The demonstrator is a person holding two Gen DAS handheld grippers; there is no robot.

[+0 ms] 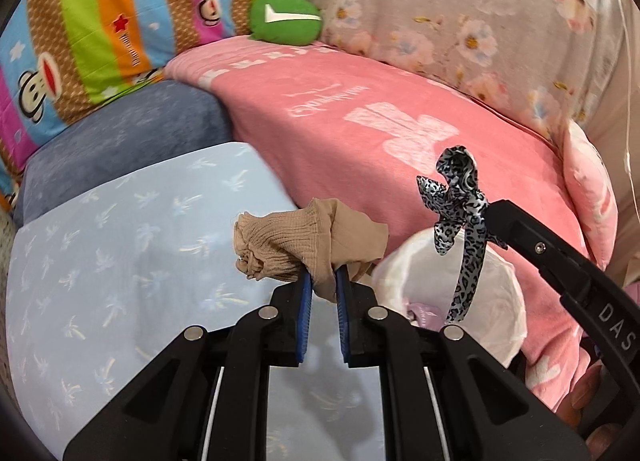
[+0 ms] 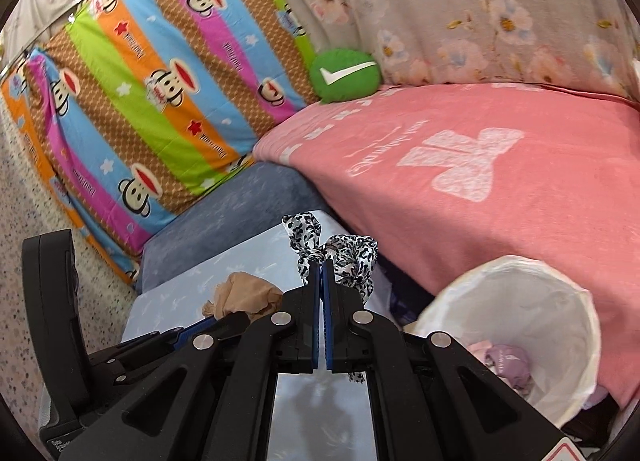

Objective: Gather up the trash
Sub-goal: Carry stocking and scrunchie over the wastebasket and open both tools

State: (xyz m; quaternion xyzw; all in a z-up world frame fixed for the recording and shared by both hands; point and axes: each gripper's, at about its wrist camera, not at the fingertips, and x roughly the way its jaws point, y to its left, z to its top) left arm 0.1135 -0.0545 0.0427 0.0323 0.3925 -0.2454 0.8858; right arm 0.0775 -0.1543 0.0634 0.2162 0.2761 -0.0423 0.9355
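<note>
The left gripper [image 1: 322, 281] tilts downward just left of the bin [image 1: 500, 281], jaws pinching a beige stocking [image 1: 304, 241]. The right gripper [image 2: 322, 265], angled down above the bin's [image 2: 560, 273] left rim, clamps a leopard ribbon [image 2: 352, 257]. The pink blanket [image 2: 500, 189] borders the bin behind.

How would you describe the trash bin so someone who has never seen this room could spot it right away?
Find the big pink blanket covering the bed, then follow its near edge down toward the floor. Tucked against that edge stands the round bin, lined with a white bag and holding some pale purple trash. It is the only open white container among all the patterned fabrics.
</note>
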